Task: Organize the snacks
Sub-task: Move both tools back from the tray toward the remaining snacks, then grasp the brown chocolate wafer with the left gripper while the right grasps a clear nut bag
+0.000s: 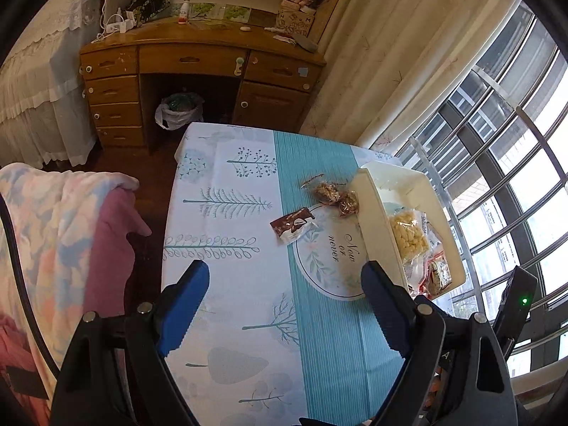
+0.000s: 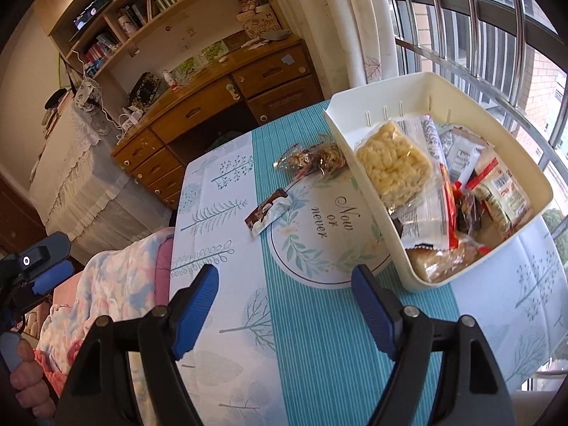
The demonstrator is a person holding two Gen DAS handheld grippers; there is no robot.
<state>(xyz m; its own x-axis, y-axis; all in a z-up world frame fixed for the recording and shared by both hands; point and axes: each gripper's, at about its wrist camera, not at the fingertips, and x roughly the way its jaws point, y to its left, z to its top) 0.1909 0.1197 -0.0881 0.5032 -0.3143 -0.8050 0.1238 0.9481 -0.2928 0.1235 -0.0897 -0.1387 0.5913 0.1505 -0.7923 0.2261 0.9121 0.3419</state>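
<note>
Left gripper (image 1: pixel 285 277) jaws spread, nothing between. Right gripper (image 2: pixel 285 282) same, empty. On tablecloth (image 2: pixel 312 337), left to right: brown-white wrapper (image 2: pixel 267 213) loose, two clear nut packets (image 2: pixel 312 159) loose just beside bin, then cream bin (image 2: pixel 408 269) already full of snacks, rice cake (image 2: pixel 394 167) on top. Judgement: most done, three pieces left. Right view alone shows bin inside and hand (image 2: pixel 26 380) holding left tool; left view shows trash bag (image 1: pixel 179 110) under desk.

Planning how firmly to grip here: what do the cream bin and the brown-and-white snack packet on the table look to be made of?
Cream bin: likely rigid plastic, matte; smooth moulded walls with rounded corners and small slots. Brown-and-white snack packet: thin glossy film or foil, judging by its sheen and crimped ends.
</note>
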